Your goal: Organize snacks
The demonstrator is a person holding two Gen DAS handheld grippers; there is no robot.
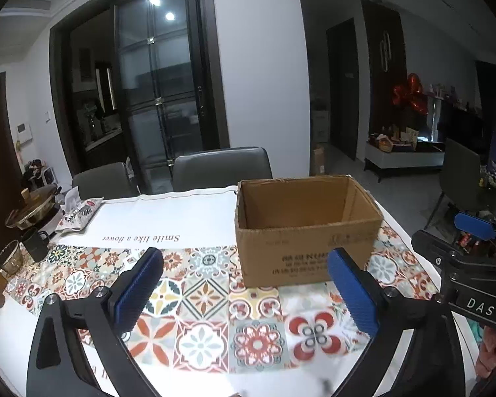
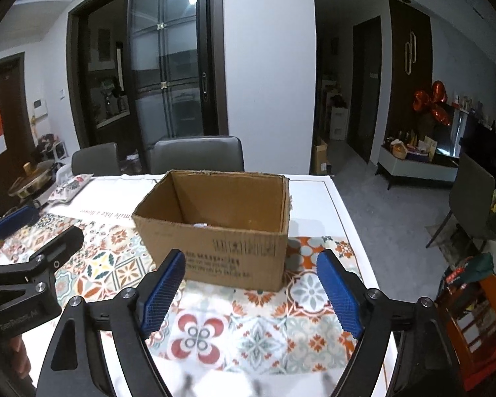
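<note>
Both grippers' fingers gape empty before the cardboard box — top open.

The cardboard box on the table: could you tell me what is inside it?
Through the open top of the cardboard box, the right wrist view shows one small white item on the floor; the near wall hides the rest.

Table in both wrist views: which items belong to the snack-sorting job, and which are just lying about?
Job:
- open brown cardboard box, something small and white inside
- left gripper, fingers apart, empty
- right gripper, fingers apart, empty

Lying about:
- floral fabric pouch
- lidded metal pot
- black mug
- clear glass cup
</note>
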